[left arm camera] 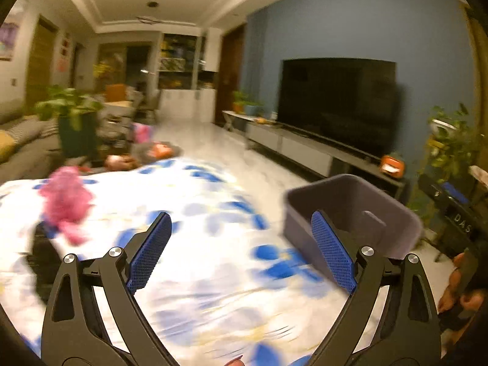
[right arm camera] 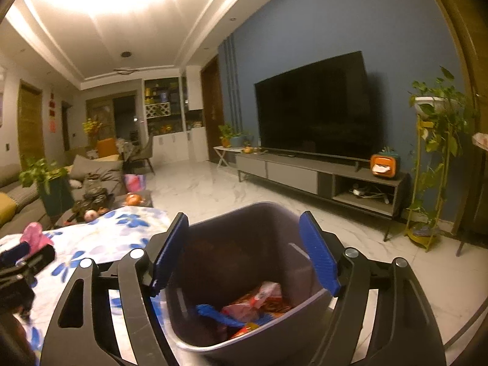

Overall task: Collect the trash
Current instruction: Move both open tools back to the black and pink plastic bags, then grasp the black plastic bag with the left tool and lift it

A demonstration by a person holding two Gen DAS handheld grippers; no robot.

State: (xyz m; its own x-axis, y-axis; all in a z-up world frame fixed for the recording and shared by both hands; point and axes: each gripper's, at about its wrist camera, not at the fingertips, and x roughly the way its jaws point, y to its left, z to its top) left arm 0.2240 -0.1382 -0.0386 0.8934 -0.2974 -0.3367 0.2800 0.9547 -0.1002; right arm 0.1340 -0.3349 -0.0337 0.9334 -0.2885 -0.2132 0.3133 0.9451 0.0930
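My left gripper [left arm camera: 241, 222] is open and holds nothing, above a table covered with a white cloth with blue flowers [left arm camera: 195, 201]. The left wrist view is blurred by motion. A crumpled pink piece of trash [left arm camera: 65, 198] lies on the cloth at the far left, well apart from the fingers. A grey bin [left arm camera: 350, 213] stands past the table's right edge. My right gripper [right arm camera: 244, 219] hovers open over that bin [right arm camera: 244, 244], its blue pads [right arm camera: 170, 250] apart on either side of the opening. Wrappers [right arm camera: 256, 302] lie at the bin's bottom. The pink trash [right arm camera: 35, 235] shows far left.
A black TV [right arm camera: 314, 113] stands on a low grey cabinet [right arm camera: 305, 174] against the blue wall, with an orange box [right arm camera: 384, 164] on it. A tall plant stand [right arm camera: 433, 164] is at right. A sofa [right arm camera: 94, 167] and a cluttered low table [right arm camera: 100, 201] lie beyond. A hand [left arm camera: 457, 289] shows.
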